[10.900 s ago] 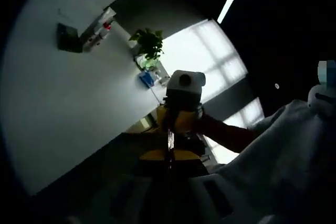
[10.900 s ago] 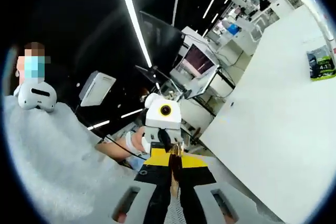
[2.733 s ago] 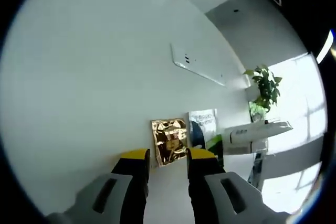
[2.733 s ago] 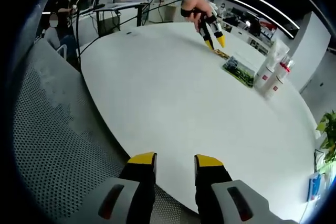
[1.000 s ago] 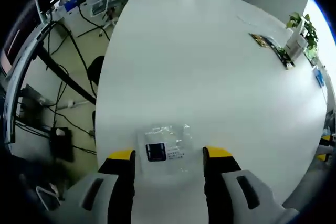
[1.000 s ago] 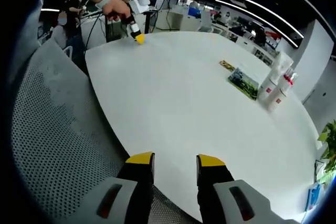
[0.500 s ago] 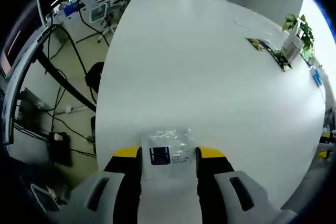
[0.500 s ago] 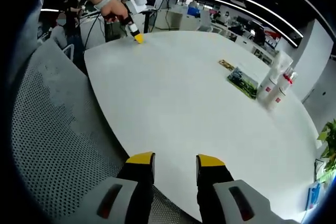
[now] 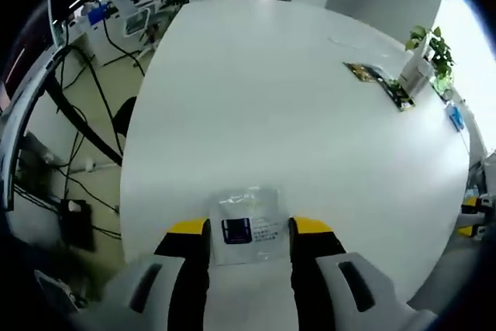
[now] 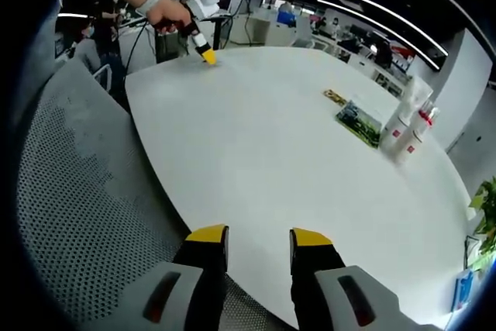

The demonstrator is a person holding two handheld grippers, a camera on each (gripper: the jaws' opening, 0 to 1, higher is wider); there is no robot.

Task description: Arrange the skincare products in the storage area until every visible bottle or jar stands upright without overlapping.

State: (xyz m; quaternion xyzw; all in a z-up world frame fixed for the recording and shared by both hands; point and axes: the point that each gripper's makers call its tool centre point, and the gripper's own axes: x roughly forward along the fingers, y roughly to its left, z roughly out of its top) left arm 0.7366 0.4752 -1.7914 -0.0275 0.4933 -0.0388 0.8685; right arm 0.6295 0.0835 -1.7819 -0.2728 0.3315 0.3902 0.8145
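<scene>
Currently, two white skincare bottles with red labels [image 10: 404, 131] stand upright, side by side, near the far right edge of the large white round table [image 10: 294, 160] in the right gripper view. Just beside them lie a flat green printed packet [image 10: 356, 120] and, farther on, a small gold foil packet [image 10: 335, 97]. In the left gripper view the same group sits far across the table, small; the green packet [image 9: 394, 92] and gold packet [image 9: 358, 72] are distinguishable.

A clear plastic sachet with a dark label [image 9: 248, 222] lies between the yellow tips of the left gripper [image 9: 248, 227]; the jaws stand narrow, against the sachet's sides. The left gripper [image 10: 206, 54], held by a hand [image 10: 167, 13], also appears at the table's far left edge.

The right gripper [image 10: 259, 236] hovers at the table's near edge, jaws apart and holding nothing, above a grey mesh chair [image 10: 74, 191].
</scene>
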